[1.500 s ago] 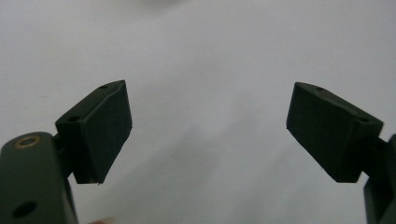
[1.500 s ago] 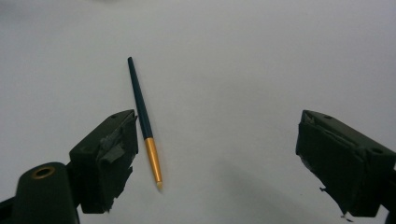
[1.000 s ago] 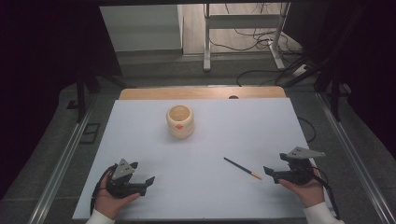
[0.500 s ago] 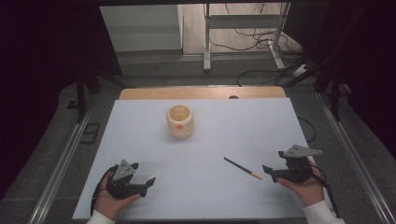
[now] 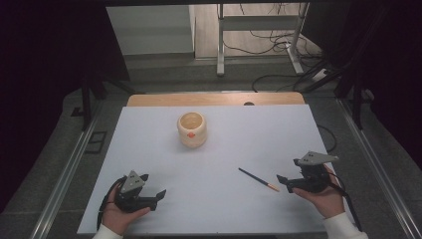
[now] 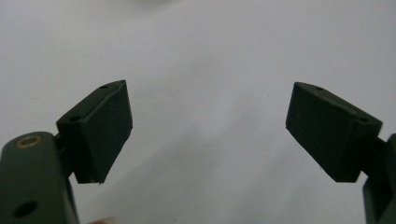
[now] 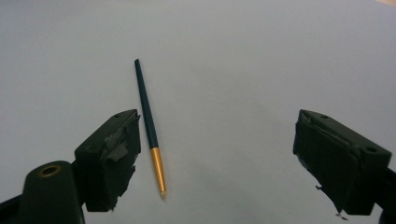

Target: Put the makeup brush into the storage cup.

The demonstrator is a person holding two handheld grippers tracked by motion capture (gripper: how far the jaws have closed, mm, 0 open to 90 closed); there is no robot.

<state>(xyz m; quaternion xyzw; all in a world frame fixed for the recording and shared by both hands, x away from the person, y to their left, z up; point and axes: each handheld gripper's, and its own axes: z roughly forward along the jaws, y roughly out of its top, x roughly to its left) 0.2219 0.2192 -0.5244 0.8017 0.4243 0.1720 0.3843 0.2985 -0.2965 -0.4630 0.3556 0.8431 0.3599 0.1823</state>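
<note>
Both grippers' blocky black fingers (image 7: 112, 158) spread, slim gold-tipped pen (image 7: 148, 122), round wooden cup (image 5: 191, 129), matte white table (image 5: 249, 144)

Cup (image 5: 191, 129), pen (image 5: 258, 179), white table (image 5: 239, 144), two grippers

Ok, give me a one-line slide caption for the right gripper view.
Open right gripper hovering over the white table, pen lying just inside its left jaw.

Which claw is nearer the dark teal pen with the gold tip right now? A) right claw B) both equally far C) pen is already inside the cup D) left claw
A: the dark teal pen with the gold tip lies on the white table just ahead of the right claw, its jaws open; the left claw sits far across.
</note>
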